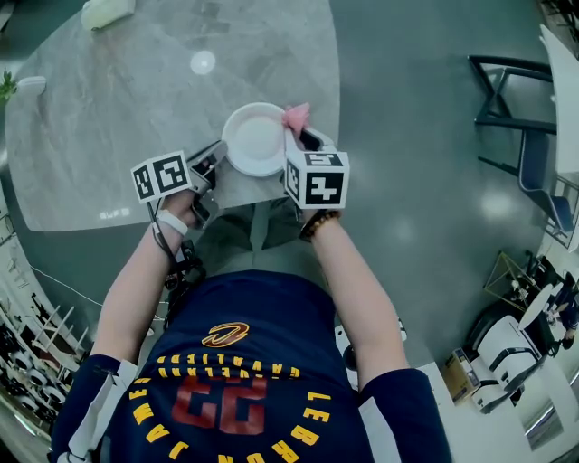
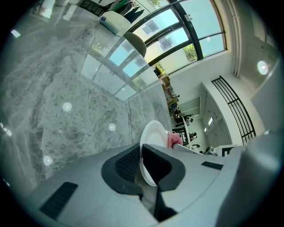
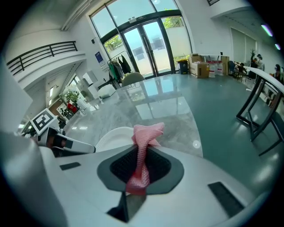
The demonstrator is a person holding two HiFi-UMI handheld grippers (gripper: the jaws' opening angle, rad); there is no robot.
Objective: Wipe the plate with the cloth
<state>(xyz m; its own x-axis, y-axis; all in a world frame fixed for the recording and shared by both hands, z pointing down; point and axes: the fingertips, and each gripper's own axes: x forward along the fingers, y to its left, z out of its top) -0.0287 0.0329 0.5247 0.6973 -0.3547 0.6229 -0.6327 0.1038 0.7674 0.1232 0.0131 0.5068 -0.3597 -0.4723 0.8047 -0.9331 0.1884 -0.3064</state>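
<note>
A white plate [image 1: 254,138] is held above the near edge of the marble table [image 1: 109,136]. My left gripper [image 1: 210,167] is shut on the plate's left rim; in the left gripper view the plate [image 2: 153,142] stands edge-on between the jaws. My right gripper [image 1: 306,143] is shut on a pink cloth [image 1: 296,116], which sticks up at the plate's right rim. In the right gripper view the cloth [image 3: 143,153] runs between the jaws, with the plate [image 3: 114,135] just beyond to the left. The left gripper view shows a bit of the cloth [image 2: 172,140] past the plate.
A pale object [image 1: 107,11] lies at the table's far edge, and a small plant [image 1: 7,87] at its left edge. Dark chairs [image 1: 516,118] stand on the grey floor to the right. Bags and boxes [image 1: 507,348] sit at the lower right.
</note>
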